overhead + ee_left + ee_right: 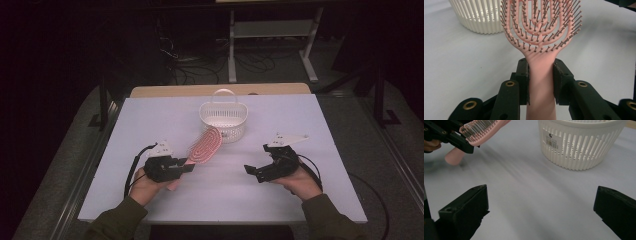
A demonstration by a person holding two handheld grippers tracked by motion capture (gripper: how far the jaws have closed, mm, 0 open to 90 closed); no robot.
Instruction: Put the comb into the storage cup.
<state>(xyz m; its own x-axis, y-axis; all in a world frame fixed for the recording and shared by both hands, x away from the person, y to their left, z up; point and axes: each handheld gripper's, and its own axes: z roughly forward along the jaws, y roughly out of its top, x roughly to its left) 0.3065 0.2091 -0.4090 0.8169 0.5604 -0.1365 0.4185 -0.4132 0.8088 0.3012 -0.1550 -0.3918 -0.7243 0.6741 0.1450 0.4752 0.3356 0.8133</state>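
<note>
A pink hairbrush (204, 145) with dark bristles is held by its handle in my left gripper (189, 165), whose jaws are shut on it. In the left gripper view the handle (541, 82) sits clamped between both pads, bristle head (541, 22) pointing away toward the basket. The brush head is lifted off the table, tilted up toward a white slatted basket (223, 121) with a handle. My right gripper (256, 167) hovers at the right, open with nothing between its jaws. In the right gripper view the brush (480, 130) is at upper left and the basket (580, 145) at upper right.
The white tabletop (220, 200) spans the view, a wooden edge (220, 90) behind it. Beyond the table are a dark floor, cables and a metal frame leg (232, 50). Each gripper trails a cable.
</note>
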